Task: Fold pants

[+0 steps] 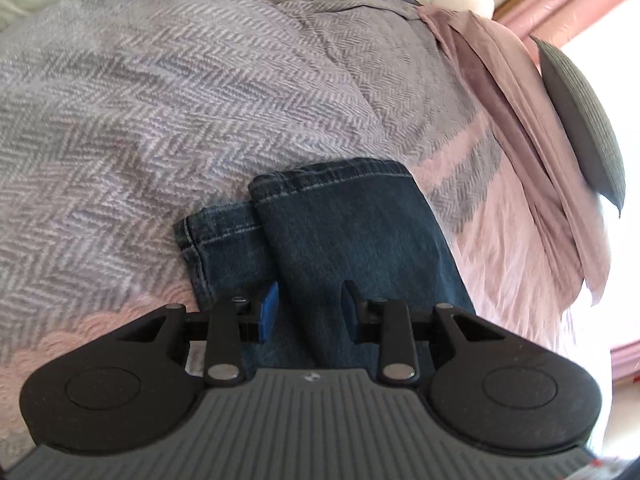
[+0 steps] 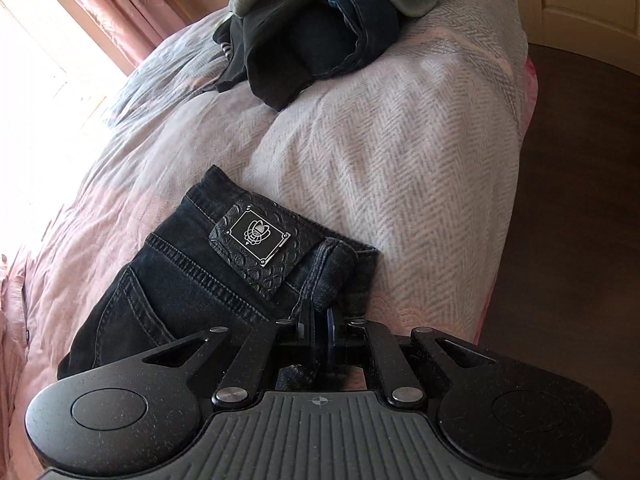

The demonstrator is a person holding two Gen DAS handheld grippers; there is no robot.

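Observation:
The dark blue jeans lie on a bed. The left wrist view shows their two stacked leg hems [image 1: 320, 216] on the blanket. My left gripper [image 1: 309, 312] is open above the legs, and its blue pads [image 1: 269, 311] straddle the upper leg without pinching it. In the right wrist view the waistband end [image 2: 224, 264], with a black leather patch [image 2: 258, 242] and a back pocket, lies flat. My right gripper [image 2: 319, 334] is shut on the waistband corner [image 2: 334, 276] beside a belt loop.
A grey herringbone blanket [image 2: 400, 140] over pink bedding covers the bed. A heap of other clothes [image 2: 312, 32] sits at the far end. The bed edge and dark floor [image 2: 580, 200] are to the right. A mauve cloth [image 1: 500, 80] and a dark cushion [image 1: 580, 120] lie at the right in the left wrist view.

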